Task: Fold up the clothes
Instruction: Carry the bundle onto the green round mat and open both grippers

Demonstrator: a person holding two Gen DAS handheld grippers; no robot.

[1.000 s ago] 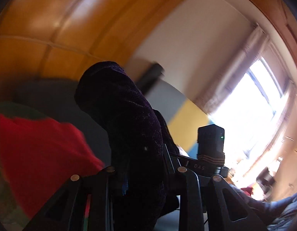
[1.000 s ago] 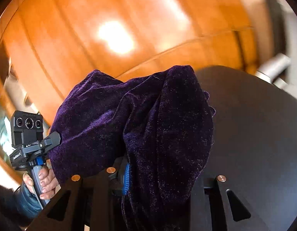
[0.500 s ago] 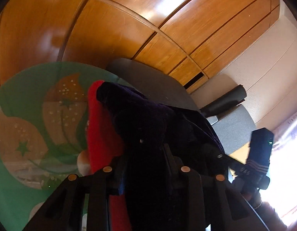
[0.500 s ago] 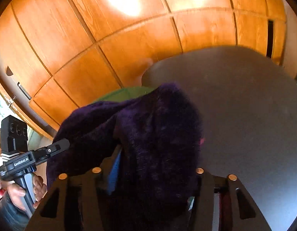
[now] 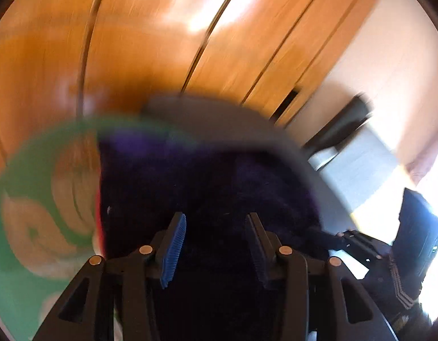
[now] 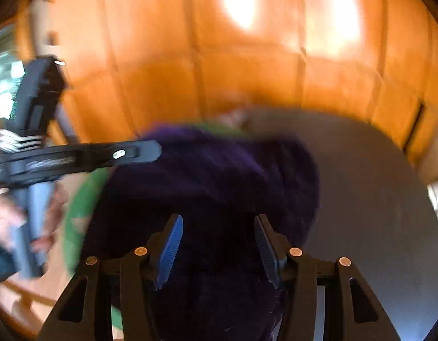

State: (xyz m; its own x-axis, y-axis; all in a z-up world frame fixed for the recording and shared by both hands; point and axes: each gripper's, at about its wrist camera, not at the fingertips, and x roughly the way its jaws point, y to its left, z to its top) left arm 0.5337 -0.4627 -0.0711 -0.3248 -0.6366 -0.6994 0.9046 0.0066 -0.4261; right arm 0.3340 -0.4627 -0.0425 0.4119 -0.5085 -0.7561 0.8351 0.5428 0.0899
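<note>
- My left tool (image 5: 216,244) has its fingers spread, blue pads (image 5: 173,251) bare, with the purple velvet garment (image 5: 207,187) lying between and ahead of them, not pinched.
- My right tool (image 6: 217,245) is spread the same way; its pads (image 6: 169,251) stand apart over the same garment (image 6: 213,187).
- The garment sits in a dark heap on a grey surface (image 6: 369,199), partly over a green patterned cloth (image 5: 28,187); I cannot tell whether that surface is a table or a bed.
- A sliver of red fabric (image 5: 99,227) peeks out at the garment's left edge in my left view.
- Both views are motion-blurred, so I cannot make out any folds.
- In the right view, the left tool's body (image 6: 77,159) crosses in from the left, just beside the garment.
- Orange wooden panels (image 6: 219,71) fill the background.
</note>
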